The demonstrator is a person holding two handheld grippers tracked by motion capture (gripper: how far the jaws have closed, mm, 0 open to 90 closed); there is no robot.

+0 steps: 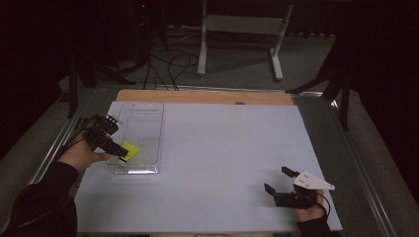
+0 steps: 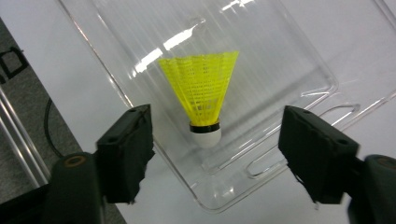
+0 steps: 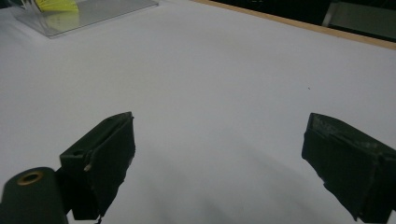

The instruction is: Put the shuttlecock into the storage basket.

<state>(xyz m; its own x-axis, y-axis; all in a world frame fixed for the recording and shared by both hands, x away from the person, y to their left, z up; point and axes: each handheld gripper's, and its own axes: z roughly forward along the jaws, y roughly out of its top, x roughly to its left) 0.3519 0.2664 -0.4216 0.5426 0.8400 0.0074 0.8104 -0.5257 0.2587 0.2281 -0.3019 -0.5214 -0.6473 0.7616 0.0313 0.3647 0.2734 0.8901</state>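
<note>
Shuttlecock lay inside the clear tray, left gripper poised over it with jaws wide apart (nothing gripped yet), right gripper idle, equally spread.

The left tongs sit at the left side of the high view, held in the person's left hand, with a dark sleeve running back to the lower left corner. Their jaws stand wide apart, gripping nothing. The right tongs are low at the right, held in the right hand, jaws likewise spread and empty. They seem to hover just above the bench, though contact is hard to judge.
</note>
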